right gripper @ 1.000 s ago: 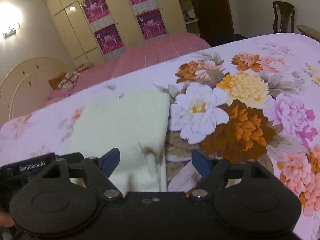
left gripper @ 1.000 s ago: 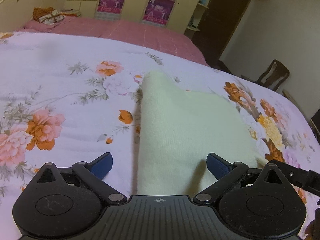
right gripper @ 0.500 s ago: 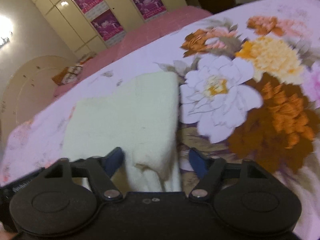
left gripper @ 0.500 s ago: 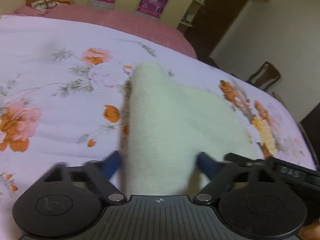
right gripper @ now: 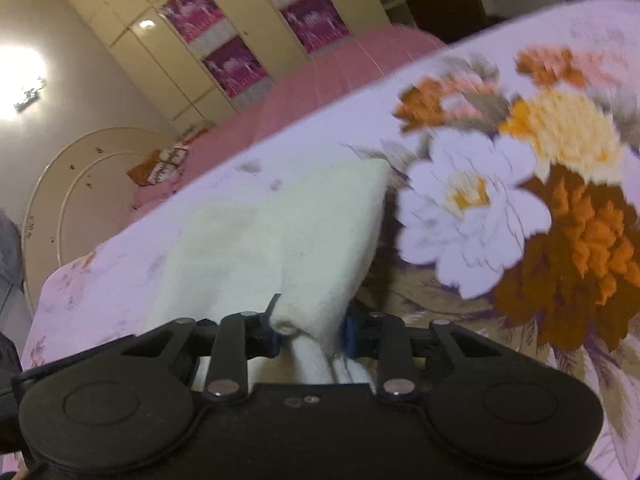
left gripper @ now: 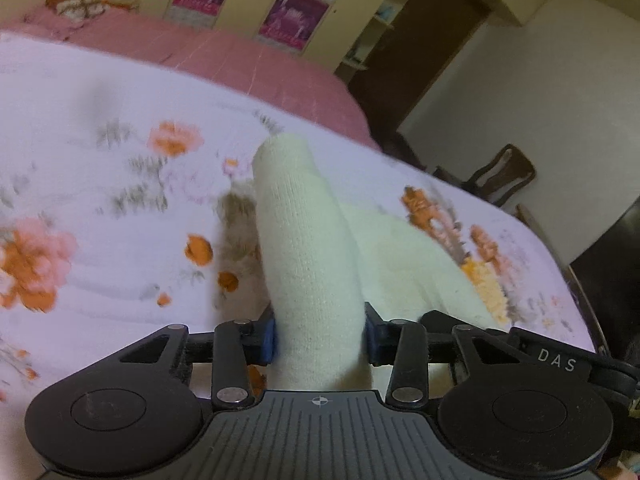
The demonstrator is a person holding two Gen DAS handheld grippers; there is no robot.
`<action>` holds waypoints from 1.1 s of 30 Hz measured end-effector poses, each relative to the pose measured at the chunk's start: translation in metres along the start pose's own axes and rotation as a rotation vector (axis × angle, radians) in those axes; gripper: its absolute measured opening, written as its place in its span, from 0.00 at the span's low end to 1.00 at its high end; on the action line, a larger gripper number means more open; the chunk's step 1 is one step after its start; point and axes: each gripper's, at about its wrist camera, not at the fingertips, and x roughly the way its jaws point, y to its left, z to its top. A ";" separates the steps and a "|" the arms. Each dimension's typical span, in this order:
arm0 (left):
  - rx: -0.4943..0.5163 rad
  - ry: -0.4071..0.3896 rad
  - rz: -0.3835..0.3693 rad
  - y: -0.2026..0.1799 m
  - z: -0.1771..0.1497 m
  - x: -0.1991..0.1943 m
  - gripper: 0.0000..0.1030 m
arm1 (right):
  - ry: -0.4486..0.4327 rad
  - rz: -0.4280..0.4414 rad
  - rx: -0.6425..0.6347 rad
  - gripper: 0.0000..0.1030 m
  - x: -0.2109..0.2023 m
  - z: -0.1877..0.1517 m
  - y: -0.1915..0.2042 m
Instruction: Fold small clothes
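Both grippers' jaws have just been closing since the earlier frames, cloth now between each pair.

Left wrist view: left gripper (left gripper: 320, 338) pinches a bunched ridge of the pale knit garment (left gripper: 308, 248) — blue pads (left gripper: 267, 338) press it from both sides; the rest lies on the floral bedsheet (left gripper: 100, 200). Right tool's black body is just beside, at lower right.

Right wrist view: right gripper (right gripper: 311, 330) pinches the garment's (right gripper: 280, 236) near corner w/ its jaws; the cloth spreads up-left over the bedsheet (right gripper: 520, 240), beside a big white flower.
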 end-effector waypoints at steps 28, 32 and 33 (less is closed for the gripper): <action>-0.077 -0.090 0.237 0.282 0.033 -0.138 0.42 | 0.093 0.170 -0.164 0.26 0.109 -0.095 0.264; -0.104 -0.087 0.239 0.304 0.025 -0.128 0.70 | 0.144 0.094 -0.132 0.33 0.127 -0.112 0.250; -0.108 -0.079 0.239 0.303 0.028 -0.129 0.70 | 0.147 0.092 -0.112 0.37 0.125 -0.112 0.246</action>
